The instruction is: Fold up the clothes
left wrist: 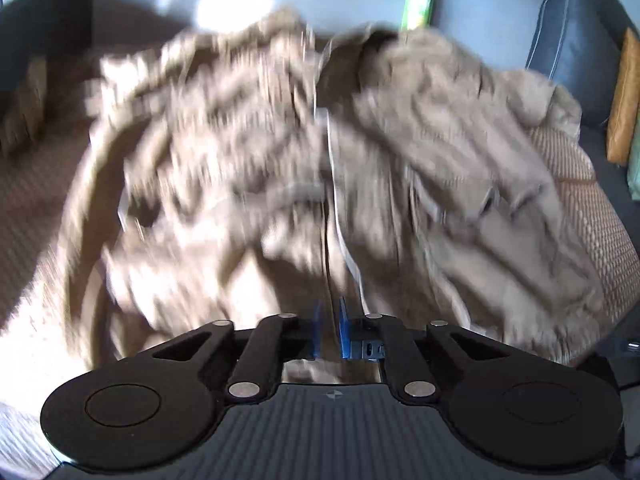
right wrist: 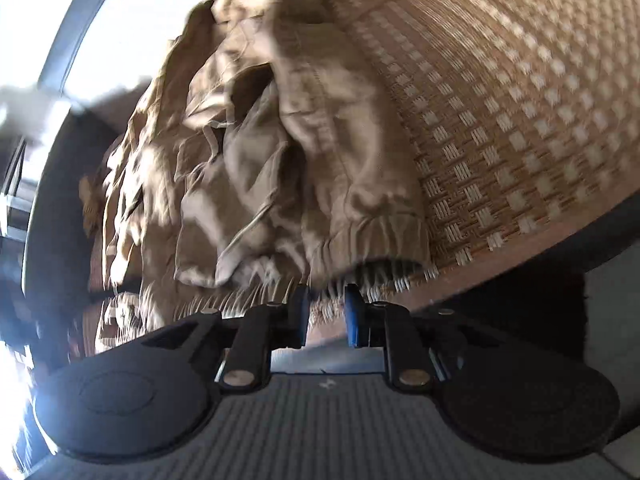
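The tan jacket (left wrist: 320, 160) lies rumpled on the woven mat (right wrist: 500, 100), its front seam pinched at six o'clock by the left gripper (left wrist: 329, 330), seemingly for dragging flat, while the right gripper (right wrist: 327, 312), jaws parted around nothing, nears the elastic cuff (right wrist: 372, 236) at twelve.

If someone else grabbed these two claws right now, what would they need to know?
Left claw: nearly closed, with what looks like the tan jacket's hem edge between its blue fingers; the view is blurred, so the grip is uncertain.
Right claw: open, empty, just short of the jacket's elastic cuff.
The jacket lies spread and crumpled on a woven mat, zipper toward the left claw.
Done: no neat fold visible yet.
Left: probably smooth it, fold the sleeves in, then fold the body.
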{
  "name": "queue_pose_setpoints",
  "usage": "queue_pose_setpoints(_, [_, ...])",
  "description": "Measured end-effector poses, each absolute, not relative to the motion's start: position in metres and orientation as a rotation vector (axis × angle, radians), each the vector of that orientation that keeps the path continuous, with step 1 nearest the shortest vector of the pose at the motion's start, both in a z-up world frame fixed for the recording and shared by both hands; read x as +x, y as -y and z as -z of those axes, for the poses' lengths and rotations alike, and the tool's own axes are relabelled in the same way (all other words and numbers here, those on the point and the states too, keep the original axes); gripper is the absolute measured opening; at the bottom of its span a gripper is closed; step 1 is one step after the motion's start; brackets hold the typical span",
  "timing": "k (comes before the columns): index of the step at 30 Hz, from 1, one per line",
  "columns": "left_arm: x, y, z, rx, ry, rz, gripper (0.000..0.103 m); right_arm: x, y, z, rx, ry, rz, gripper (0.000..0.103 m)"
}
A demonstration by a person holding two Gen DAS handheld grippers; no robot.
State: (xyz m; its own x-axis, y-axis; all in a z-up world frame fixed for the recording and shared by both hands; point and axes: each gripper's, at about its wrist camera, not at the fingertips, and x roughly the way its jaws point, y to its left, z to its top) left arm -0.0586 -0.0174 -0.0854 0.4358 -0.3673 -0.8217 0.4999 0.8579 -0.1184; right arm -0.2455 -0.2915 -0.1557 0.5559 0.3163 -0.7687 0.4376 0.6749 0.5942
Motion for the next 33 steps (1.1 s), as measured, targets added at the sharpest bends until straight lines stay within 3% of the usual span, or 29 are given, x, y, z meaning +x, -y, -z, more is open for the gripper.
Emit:
queue_pose_setpoints(4, [-0.039, 0.031, 0.05, 0.173, -0.845, 0.523, 0.048, -0.226, 0.299, 0.1, 0.736, -0.916, 0.004, 0.022])
queue_pose_setpoints(11, [0.028, 0.111, 0.02, 0.395, -0.63, 0.499, 0.058, -0.124, 0.323, 0.002, 0.43, -0.719, -0.031, 0.039])
queue_pose_setpoints(13, [0.047, 0.139, 0.027, 0.488, -0.591, 0.495, 0.06, -0.092, 0.342, 0.006, 0.407, -0.721, 0.01, 0.055])
queue_pose_setpoints(23, [0.16, 0.238, 0.104, 0.6, -0.605, 0.552, 0.066, 0.062, 0.448, 0.056, 0.348, -0.783, 0.246, 0.059])
queue_pose_setpoints(33, [0.217, 0.291, 0.152, 0.624, -0.622, 0.493, 0.072, 0.046, 0.519, 0.117, 0.511, -0.859, 0.44, 0.066])
